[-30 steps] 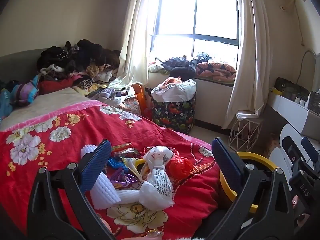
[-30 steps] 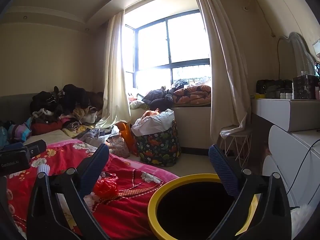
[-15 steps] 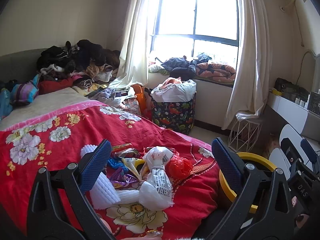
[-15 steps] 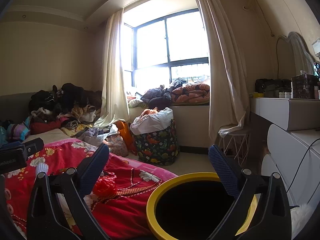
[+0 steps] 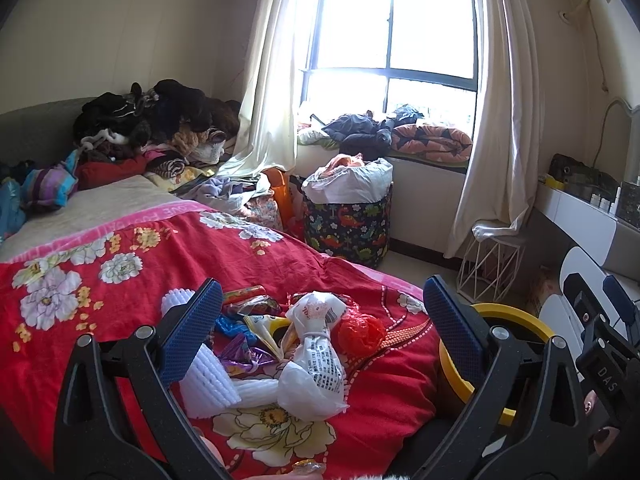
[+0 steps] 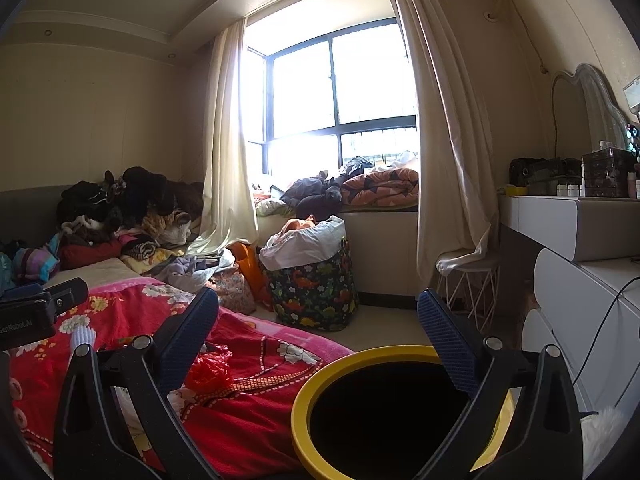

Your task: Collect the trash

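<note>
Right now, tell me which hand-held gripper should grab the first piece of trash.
Left hand-held gripper: open, facing the trash pile. The right one is over the bin.

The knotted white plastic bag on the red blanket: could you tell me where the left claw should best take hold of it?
Probably at the tied waist of the white plastic bag, where it narrows between two puffy lobes. Come from above with the open left claw, fingers either side of that neck, since the fuller lower lobe would likely slip or squash.
</note>
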{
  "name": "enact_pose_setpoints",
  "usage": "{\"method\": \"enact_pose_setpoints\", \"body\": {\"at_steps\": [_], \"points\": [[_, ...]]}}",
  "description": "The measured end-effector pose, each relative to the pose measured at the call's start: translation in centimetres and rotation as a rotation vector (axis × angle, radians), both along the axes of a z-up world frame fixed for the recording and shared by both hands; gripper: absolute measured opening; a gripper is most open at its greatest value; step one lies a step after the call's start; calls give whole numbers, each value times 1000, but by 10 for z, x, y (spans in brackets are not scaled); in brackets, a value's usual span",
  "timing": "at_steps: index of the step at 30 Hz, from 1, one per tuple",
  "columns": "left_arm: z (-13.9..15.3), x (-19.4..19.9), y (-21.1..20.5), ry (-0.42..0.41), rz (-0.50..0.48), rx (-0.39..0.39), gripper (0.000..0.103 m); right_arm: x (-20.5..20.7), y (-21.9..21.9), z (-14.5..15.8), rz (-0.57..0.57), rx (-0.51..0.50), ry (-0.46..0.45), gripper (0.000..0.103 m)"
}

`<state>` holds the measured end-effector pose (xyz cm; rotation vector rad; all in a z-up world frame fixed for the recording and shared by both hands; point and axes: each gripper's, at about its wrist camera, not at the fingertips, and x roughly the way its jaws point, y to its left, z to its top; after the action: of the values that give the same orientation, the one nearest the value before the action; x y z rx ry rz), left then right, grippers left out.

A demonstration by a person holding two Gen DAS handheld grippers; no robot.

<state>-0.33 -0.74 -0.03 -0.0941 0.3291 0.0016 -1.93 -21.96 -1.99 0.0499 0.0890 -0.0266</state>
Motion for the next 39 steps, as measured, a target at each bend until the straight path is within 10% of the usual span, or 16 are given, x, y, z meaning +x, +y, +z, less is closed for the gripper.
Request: {"method": "enact_pose_setpoints", "body": {"at_steps": [21, 39], "points": [[0, 4, 14, 5, 34, -26, 92, 6, 10, 0, 31, -39, 21, 97], [-5, 14, 73, 14, 201, -68, 92, 34, 74, 1, 269, -90, 88, 97]]}}
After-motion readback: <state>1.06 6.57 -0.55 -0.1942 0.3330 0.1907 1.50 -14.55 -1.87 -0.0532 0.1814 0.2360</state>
